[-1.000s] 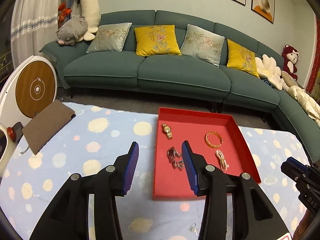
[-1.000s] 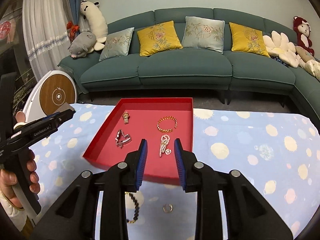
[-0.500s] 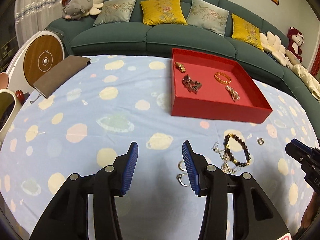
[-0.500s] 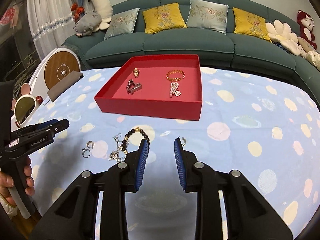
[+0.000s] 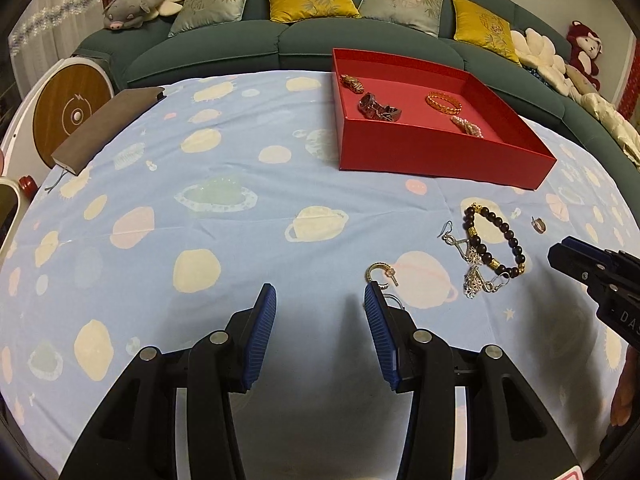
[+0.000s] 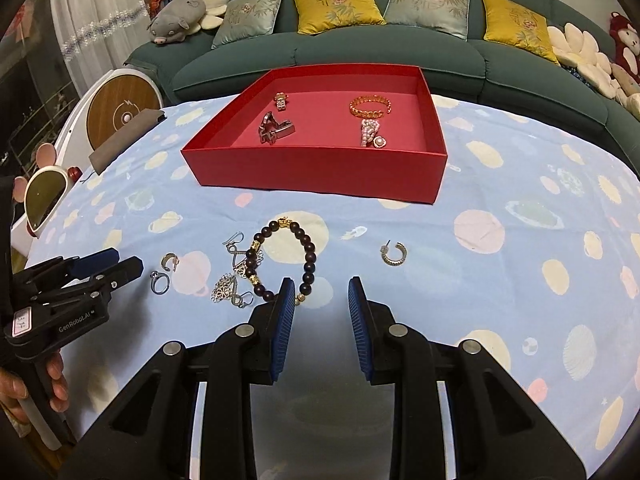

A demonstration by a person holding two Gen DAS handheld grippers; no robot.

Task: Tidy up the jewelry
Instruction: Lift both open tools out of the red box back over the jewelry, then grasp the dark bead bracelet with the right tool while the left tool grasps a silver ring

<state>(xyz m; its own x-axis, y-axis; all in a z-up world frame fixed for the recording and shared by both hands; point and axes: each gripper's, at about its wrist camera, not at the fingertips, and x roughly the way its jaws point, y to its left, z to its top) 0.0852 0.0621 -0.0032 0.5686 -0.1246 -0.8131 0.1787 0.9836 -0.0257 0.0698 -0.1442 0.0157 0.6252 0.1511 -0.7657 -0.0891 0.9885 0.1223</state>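
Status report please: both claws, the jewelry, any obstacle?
Left claw open, empty. Right claw open, empty. Beaded bracelet, earrings, ring on cloth outside red tray. Nothing in the way.

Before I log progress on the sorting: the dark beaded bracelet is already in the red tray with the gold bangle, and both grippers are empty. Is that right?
Not quite. The dark beaded bracelet is not in the red tray; it lies on the tablecloth in front of it, as the right wrist view shows. The gold bangle is in the tray, and the left gripper and right gripper are both empty.
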